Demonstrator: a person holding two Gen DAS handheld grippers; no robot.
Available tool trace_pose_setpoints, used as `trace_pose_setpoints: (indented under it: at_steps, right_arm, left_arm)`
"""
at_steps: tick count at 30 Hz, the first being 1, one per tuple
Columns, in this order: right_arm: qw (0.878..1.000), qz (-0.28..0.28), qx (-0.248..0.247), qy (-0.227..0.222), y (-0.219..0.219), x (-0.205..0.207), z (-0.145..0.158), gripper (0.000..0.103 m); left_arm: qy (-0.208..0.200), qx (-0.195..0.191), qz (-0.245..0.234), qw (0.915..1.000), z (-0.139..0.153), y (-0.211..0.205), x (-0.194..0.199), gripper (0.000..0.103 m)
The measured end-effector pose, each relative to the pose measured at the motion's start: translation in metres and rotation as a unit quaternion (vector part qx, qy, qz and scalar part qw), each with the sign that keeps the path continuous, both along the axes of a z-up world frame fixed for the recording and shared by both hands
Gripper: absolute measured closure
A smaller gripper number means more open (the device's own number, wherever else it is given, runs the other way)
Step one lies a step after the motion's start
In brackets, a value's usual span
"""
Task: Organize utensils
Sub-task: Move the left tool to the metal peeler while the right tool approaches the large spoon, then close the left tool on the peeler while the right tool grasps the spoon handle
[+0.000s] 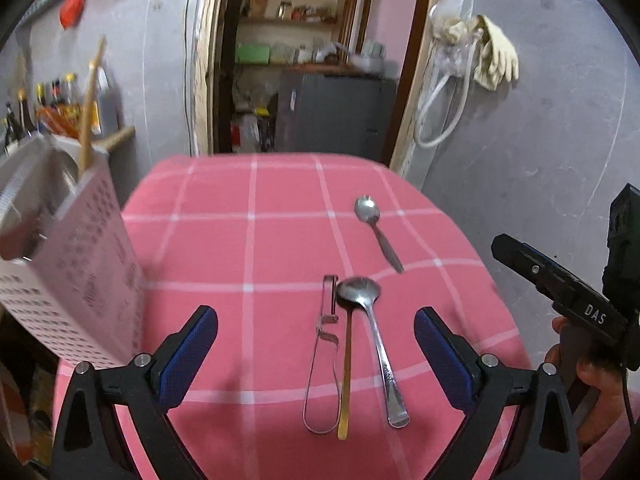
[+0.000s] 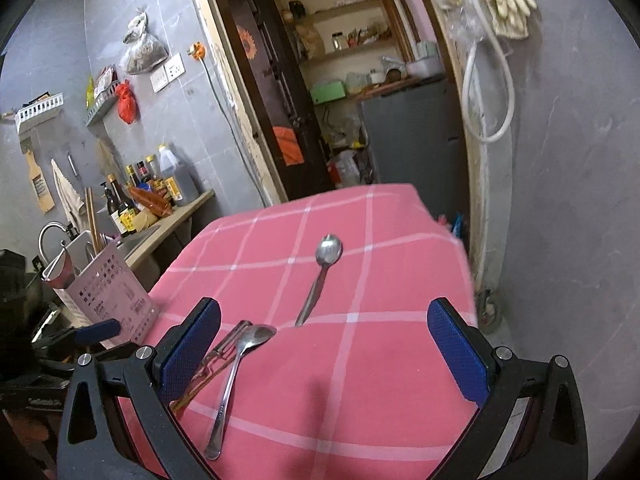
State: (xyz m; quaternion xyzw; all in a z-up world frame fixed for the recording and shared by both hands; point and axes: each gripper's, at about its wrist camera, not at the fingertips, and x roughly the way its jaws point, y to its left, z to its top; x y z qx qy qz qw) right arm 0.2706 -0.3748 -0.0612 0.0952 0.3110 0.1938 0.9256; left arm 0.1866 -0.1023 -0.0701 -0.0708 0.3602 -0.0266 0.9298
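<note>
Our left tool [image 1: 316,356] is spread wide, empty, hovering over the near trio: peeler [image 1: 325,356], gold-handled spoon [image 1: 346,360], steel spoon [image 1: 380,352], handles pointing back at us, bowls away. Our right tool [image 2: 324,350] is spread too, empty; fourth piece, a lone spoon [image 2: 322,276], lies beyond the trio. Left is nearer. One pink utensil caddy [image 1: 80,264] stands left of the trio on the pink-checked tabletop [image 1: 248,240]. Count: three spoons, one peeler.

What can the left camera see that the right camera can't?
Only the left wrist view shows the right gripper from outside and the hand holding it. Only the right wrist view shows the sink tap and the hanging bag. Both show the pink cloth, the far spoon, the near spoon, the peeler and the pale utensil holder.
</note>
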Motion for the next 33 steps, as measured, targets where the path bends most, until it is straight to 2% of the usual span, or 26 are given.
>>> trace_pose_setpoints:
  at_steps: [3, 5, 7, 11, 17, 21, 27, 31, 33]
  right_arm:
    - [1.000, 0.012, 0.004, 0.015, 0.005, 0.008, -0.011, 0.002]
    - [0.999, 0.021, 0.003, 0.025, 0.009, 0.014, -0.016, 0.006]
    - [0.999, 0.029, -0.005, 0.034, 0.015, 0.019, -0.021, 0.017]
    - [0.997, 0.047, -0.014, 0.052, 0.026, 0.029, -0.030, 0.026]
    - [0.994, 0.071, -0.007, 0.084, 0.043, 0.031, -0.042, 0.051]
    - [0.991, 0.093, -0.010, 0.096, 0.054, 0.026, -0.048, 0.061]
    - [0.988, 0.108, -0.016, 0.112, 0.067, 0.019, -0.053, 0.065]
    - [0.986, 0.114, -0.024, 0.120, 0.075, 0.016, -0.055, 0.065]
    - [0.985, 0.118, -0.031, 0.123, 0.079, 0.015, -0.055, 0.067]
  left_arm:
    - [0.031, -0.015, -0.006, 0.9994, -0.013, 0.004, 0.015, 0.019]
    - [0.054, -0.025, -0.007, 0.9982, -0.021, 0.006, 0.024, 0.029]
    - [0.075, -0.035, -0.009, 0.9965, -0.030, 0.007, 0.034, 0.036]
    - [0.108, -0.047, -0.023, 0.9928, -0.043, 0.007, 0.048, 0.049]
    - [0.148, -0.049, -0.039, 0.9869, -0.058, 0.003, 0.059, 0.065]
    - [0.152, -0.043, -0.044, 0.9865, -0.062, 0.003, 0.060, 0.069]
    - [0.157, -0.038, -0.060, 0.9850, -0.061, 0.004, 0.074, 0.076]
    - [0.160, -0.046, -0.063, 0.9840, -0.060, 0.004, 0.076, 0.087]
    - [0.161, -0.048, -0.056, 0.9842, -0.059, 0.005, 0.075, 0.087]
